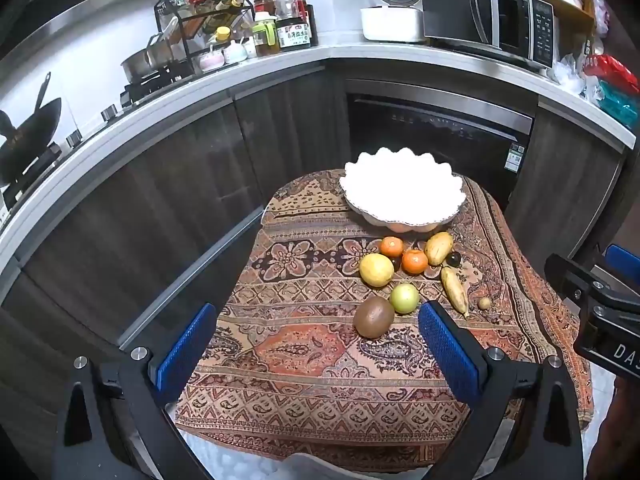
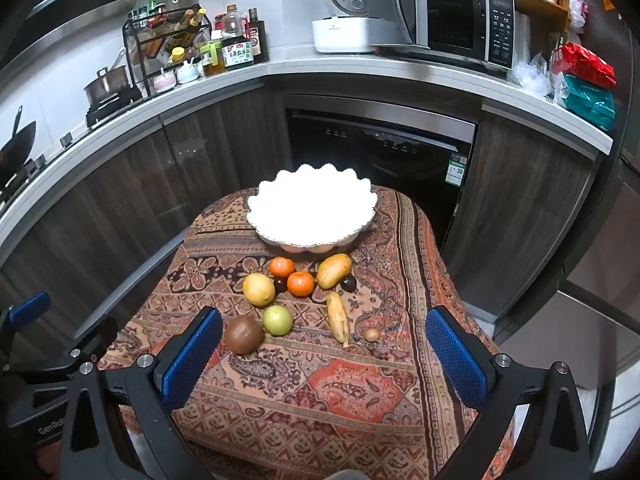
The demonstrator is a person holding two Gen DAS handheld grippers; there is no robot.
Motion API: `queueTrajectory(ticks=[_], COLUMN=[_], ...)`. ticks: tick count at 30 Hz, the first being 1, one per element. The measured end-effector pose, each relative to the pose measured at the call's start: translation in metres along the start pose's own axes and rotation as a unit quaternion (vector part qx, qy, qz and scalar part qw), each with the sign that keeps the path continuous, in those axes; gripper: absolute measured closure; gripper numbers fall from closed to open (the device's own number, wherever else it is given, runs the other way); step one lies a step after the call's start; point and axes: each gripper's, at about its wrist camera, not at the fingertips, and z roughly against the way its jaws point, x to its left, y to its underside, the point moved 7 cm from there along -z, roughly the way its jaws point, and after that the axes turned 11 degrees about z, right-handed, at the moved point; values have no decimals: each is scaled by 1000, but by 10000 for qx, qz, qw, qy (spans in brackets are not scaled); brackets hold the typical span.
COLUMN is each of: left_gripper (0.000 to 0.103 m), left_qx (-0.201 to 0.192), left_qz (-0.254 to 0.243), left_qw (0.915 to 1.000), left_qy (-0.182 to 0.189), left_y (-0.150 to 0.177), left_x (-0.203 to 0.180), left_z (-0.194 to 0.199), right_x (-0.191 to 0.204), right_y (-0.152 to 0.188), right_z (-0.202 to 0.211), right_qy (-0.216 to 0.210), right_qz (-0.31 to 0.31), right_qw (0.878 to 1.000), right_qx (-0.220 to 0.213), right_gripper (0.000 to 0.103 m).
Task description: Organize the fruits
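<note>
A white scalloped bowl [image 1: 402, 194] [image 2: 312, 210] stands at the far end of a small table under a patterned cloth [image 1: 304, 360] [image 2: 352, 392]. In front of it lie several fruits: a kiwi [image 1: 373, 317] [image 2: 244, 334], a green apple [image 1: 404, 298] [image 2: 277, 320], a lemon [image 1: 376, 270] [image 2: 259, 289], two tangerines [image 1: 414, 261] [image 2: 300, 283], a mango [image 1: 438, 248] [image 2: 334, 270], a banana [image 1: 454, 290] [image 2: 338, 319]. My left gripper [image 1: 320, 354] is open and empty, short of the kiwi. My right gripper [image 2: 324, 360] is open and empty, short of the fruits.
Two dark plums [image 2: 348, 283] and a small brown fruit [image 2: 372, 335] lie among the fruits. Behind the table stand dark cabinets and a dishwasher [image 2: 380, 148]. The counter holds a microwave [image 2: 444, 20], a rice cooker [image 2: 346, 28], bottles and a stove with a wok [image 1: 28, 136].
</note>
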Motion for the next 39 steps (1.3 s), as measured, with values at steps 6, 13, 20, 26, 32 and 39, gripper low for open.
queueTrajectory(ticks=[6, 13, 20, 26, 32, 39], left_gripper=[0, 0, 0, 0, 0, 0], left_qx=[-1, 2, -2, 0, 11, 5], left_qz=[-20, -19, -23, -25, -48, -52], left_qw=[10000, 10000, 10000, 10000, 10000, 10000], left_qy=[9, 6, 10, 4, 18, 5], left_y=[0, 0, 0, 0, 0, 0], left_x=[1, 0, -1, -1, -4, -6], left_z=[0, -1, -1, -1, -1, -1], right_x=[0, 0, 0, 0, -1, -1], right_y=[0, 1, 1, 1, 1, 0], right_z=[0, -1, -1, -1, -1, -2], right_qy=[5, -4, -1, -5, 17, 22], right_qz=[-3, -3, -4, -7, -14, -18], right_qw=[10000, 10000, 10000, 10000, 10000, 10000], right_qx=[0, -4, -8, 1, -2, -4], right_gripper=[0, 0, 0, 0, 0, 0])
